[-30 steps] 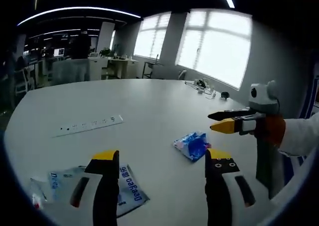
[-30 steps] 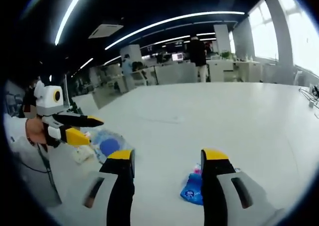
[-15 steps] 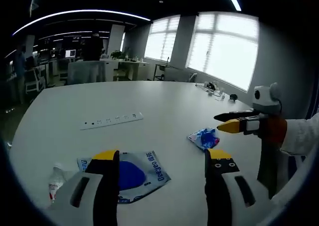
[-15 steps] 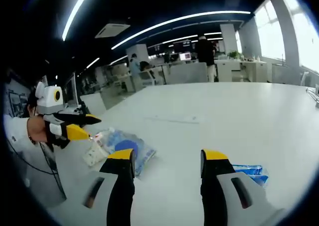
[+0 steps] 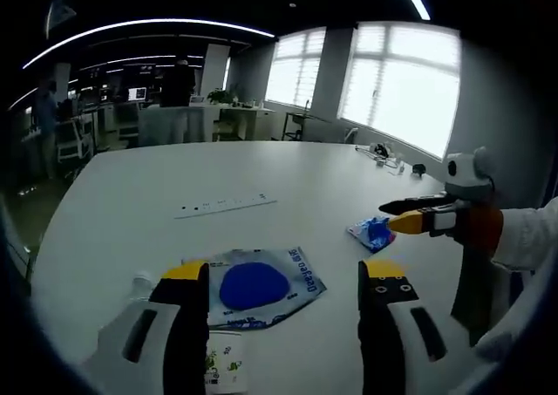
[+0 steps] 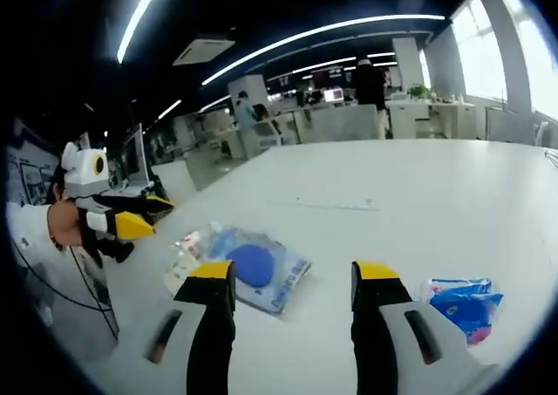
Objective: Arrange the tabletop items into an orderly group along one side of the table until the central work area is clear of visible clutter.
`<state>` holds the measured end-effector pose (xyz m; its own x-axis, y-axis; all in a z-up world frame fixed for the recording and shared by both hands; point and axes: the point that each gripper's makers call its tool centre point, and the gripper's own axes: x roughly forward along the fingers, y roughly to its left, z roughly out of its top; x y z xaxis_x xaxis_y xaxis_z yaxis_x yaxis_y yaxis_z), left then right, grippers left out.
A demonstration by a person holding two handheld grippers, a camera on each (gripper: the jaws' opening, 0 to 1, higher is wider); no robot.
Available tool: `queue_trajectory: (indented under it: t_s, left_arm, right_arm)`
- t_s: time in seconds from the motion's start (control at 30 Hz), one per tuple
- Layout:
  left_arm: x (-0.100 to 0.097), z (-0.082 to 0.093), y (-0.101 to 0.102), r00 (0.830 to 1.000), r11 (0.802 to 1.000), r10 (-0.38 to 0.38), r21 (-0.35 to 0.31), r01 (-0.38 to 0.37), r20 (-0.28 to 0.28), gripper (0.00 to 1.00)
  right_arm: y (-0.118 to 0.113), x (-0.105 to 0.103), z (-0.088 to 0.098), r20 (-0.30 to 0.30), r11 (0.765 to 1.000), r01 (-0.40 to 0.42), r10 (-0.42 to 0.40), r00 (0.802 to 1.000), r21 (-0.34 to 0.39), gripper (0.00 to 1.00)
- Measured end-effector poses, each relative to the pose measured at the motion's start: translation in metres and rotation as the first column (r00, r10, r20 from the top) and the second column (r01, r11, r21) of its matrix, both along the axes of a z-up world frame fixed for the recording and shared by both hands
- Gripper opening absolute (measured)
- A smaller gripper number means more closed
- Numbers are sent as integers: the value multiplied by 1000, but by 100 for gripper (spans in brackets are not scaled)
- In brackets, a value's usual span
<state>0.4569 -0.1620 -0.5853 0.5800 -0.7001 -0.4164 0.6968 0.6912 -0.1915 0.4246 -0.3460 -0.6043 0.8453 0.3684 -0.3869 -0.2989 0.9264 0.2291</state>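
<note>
Both of my grippers hang above the white table [image 5: 131, 194] with nothing between their jaws: my left gripper [image 5: 283, 277] stands spread wide, and so does my right gripper [image 6: 292, 277]. In the left gripper view the flat clear pouch with the blue disc [image 5: 257, 283] lies just past my left jaws, nearer the middle of the picture than half a second ago, when it sat lower and partly behind the left jaw; that whole view has shifted, so I take it as my hand moving, not the pouch. A small bottle [image 5: 142, 282] lies beside the pouch, and a small printed packet [image 5: 222, 360] now shows between my jaws at the bottom. The crumpled blue wrapper [image 5: 370, 232] lies farther off, just under the yellow tips of my right gripper [image 5: 397, 216], which comes in from the right with its jaws nearly together. The white power strip [image 5: 225, 206] lies flat beyond, well apart from the pouch. In the right gripper view the pouch [image 6: 257, 269] sits between my jaws, the blue wrapper [image 6: 462, 299] lies to the right, and my left gripper [image 6: 144, 216] hovers at the left edge.
</note>
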Motion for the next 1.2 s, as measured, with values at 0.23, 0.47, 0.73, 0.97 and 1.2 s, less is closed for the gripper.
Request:
queue_trajectory:
  t_s: [0.23,0.47,0.73,0.97,1.2]
  left_arm:
    - [0,-1,28,1000,1000,28,12,-28,-4,69]
    - [2,-1,47,999,999,38,20,-38,-4,69]
    - [7,-8,62,999,998,47,30,-47,-14,68]
    - [12,-14,69,998,998,51,35,-50,-27,68]
    - [19,-22,72,998,998,50,44,-48,-40,67]
  right_arm:
    - [19,-1,-4,-7,1000,-8,8,1000,8,51]
    - [33,-1,-9,-15,1000,-5,5,1000,18,51]
    - [41,0,-19,-35,1000,5,-4,999,22,50]
    - [48,4,-32,-58,999,7,-5,998,33,49]
    - [54,9,-50,-93,999,6,-2,996,37,49]
